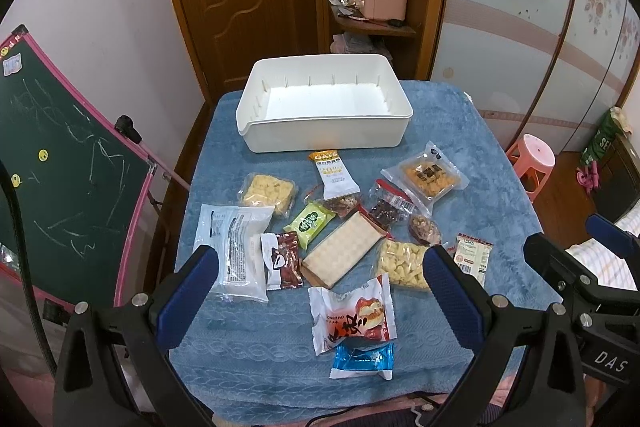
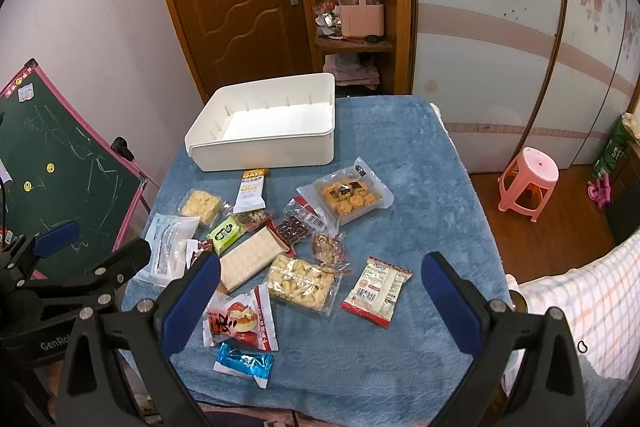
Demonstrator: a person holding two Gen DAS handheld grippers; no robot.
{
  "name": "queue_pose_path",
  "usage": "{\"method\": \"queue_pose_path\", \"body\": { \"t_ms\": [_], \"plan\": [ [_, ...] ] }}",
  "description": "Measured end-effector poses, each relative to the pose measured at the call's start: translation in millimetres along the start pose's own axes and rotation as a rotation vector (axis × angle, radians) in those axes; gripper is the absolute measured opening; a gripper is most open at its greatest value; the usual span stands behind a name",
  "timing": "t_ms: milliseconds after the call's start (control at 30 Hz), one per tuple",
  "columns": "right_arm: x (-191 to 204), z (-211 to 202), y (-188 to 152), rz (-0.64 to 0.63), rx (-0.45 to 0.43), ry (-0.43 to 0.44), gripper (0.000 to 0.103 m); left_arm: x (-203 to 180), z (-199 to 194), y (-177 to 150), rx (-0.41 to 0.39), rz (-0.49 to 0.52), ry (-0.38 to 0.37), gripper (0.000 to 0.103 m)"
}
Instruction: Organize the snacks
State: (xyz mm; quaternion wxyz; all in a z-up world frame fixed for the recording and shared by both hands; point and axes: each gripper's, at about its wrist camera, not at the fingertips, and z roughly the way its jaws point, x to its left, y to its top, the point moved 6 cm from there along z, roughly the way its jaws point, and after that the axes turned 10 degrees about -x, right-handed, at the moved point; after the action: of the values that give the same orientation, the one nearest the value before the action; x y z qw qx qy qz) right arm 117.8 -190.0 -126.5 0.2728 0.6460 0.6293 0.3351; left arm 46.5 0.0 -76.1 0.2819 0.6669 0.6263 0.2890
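**Hovering over scattered snacks, both hand-held grippers released**

Hovering above the near edge of the table (image 1: 460, 131), draped in a blue towel: left hand-held gripper (image 1: 320, 291) spread wide, grasping nothing. Likewise the right hand-held gripper (image 2: 320, 299), fingers apart, nothing between them, just beside the left one.

Sitting at the far edge, toward the far left corner: white bin (image 1: 324, 137), nothing inside. Lying loose across the middle of the table, between bin and near edge: the snacks. Nearest the bin, an oat bar packet (image 1: 334, 173); right of it, a clear pack of golden biscuits (image 1: 428, 177). At the middle, a long wafer pack (image 1: 344, 253) touching a green packet (image 1: 310, 223). Toward the left edge, a white pouch (image 1: 236, 251). Closest to the near edge, a red-and-white bun packet (image 1: 352, 315) and a blue foil packet (image 1: 364, 357), touching. Toward the right, a red-trimmed sachet (image 2: 378, 291), apart from the rest.
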Motion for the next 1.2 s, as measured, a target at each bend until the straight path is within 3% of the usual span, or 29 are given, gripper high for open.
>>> {"method": "queue_pose_path", "body": {
  "t_ms": [1200],
  "plan": [
    [-3.6, 5.6, 2.1, 0.008, 0.006, 0.013, 0.101, -1.2, 0.3, -4.5, 0.005, -0.005, -0.01, 0.101]
  ]
}}
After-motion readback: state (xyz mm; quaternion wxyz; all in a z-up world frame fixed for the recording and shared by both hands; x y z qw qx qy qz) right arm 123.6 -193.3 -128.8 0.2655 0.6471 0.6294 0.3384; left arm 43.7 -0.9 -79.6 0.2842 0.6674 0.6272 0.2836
